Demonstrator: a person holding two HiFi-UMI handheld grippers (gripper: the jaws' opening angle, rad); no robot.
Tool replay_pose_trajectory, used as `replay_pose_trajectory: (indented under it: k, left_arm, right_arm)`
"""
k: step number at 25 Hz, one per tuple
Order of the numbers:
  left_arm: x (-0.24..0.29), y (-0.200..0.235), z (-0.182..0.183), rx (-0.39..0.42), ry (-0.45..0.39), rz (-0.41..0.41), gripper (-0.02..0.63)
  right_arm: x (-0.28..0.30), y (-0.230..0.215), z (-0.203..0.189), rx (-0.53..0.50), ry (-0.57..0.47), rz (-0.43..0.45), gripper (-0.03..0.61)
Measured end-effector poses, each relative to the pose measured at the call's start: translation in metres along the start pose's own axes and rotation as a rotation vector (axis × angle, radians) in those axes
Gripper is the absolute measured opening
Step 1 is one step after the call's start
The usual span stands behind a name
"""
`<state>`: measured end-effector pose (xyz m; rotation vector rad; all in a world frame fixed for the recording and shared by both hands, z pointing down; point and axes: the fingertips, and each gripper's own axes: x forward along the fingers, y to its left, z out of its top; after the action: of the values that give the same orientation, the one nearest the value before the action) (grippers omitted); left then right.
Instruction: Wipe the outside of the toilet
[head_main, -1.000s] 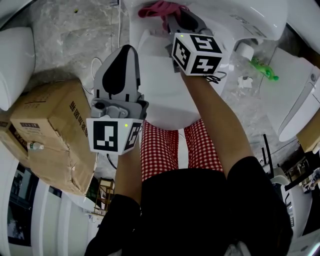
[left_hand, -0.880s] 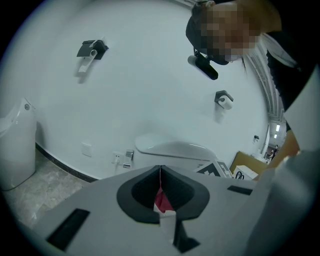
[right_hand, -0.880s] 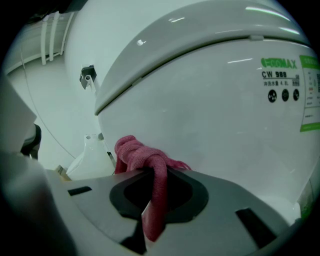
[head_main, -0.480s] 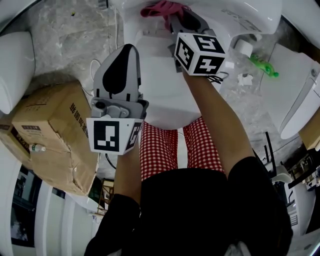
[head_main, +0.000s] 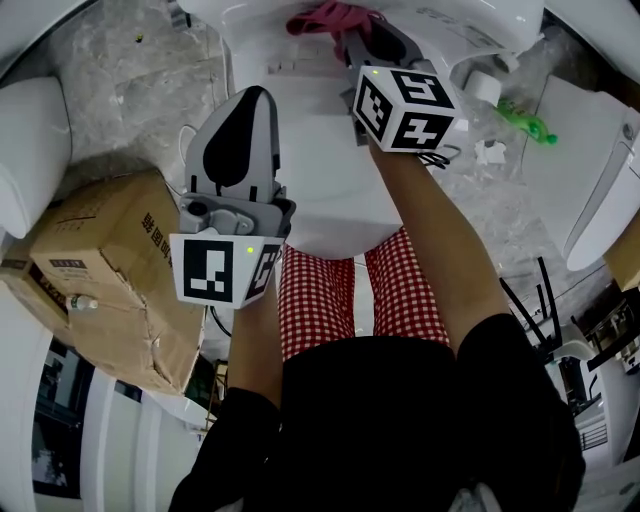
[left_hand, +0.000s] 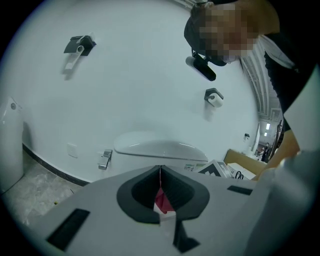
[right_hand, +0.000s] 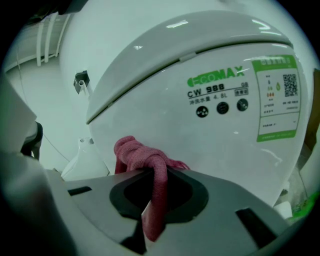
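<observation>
1. At the far end of the head view, the right gripper (head_main: 347, 38) is clamped on a pink cloth (right_hand: 139, 154). A twisted strand runs down between its jaws, and the bunched rest sits past the tips.
2. That bunch lies against, or just beside, the curved white shell of the toilet (right_hand: 200, 85), to the left of and below its printed labels (right_hand: 272, 100). Whether it actually touches cannot be told.
3. Nearer and to the left, the left gripper (head_main: 252, 100) hangs over the toilet's near left side, its jaws pressed together on nothing.
4. Risk to the cloth: only a narrow strand looks pinched, so a hard drag across the shell could pull it free and drop it.
5. Risk to coverage: wadded like this, the cloth probably touches with a small patch, so strokes may leave unwiped bands.
6. Risk to the labels: rubbing rightwards over them could catch and lift an edge.
7. Risk from the left gripper: idle and close to the toilet, it could knock the porcelain if the person leans in.
</observation>
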<state>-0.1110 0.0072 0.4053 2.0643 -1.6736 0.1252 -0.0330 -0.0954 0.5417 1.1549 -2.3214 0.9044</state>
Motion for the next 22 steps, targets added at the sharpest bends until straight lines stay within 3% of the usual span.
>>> replay_pose_trajectory:
  k: [6, 9, 22]
  left_arm:
    - [0.004, -0.006, -0.002, 0.017, 0.017, 0.026, 0.011]
    - [0.007, -0.011, -0.001, -0.015, 0.0, 0.02, 0.011]
    - [0.023, -0.047, -0.005, 0.01, 0.02, -0.016, 0.011]
  right_arm:
    - [-0.012, -0.021, 0.001, 0.012, -0.01, -0.021, 0.055]
    - [-0.018, -0.032, 0.002, 0.018, -0.018, -0.032, 0.055]
    - [-0.042, -0.071, 0.003, 0.054, -0.036, -0.073, 0.055]
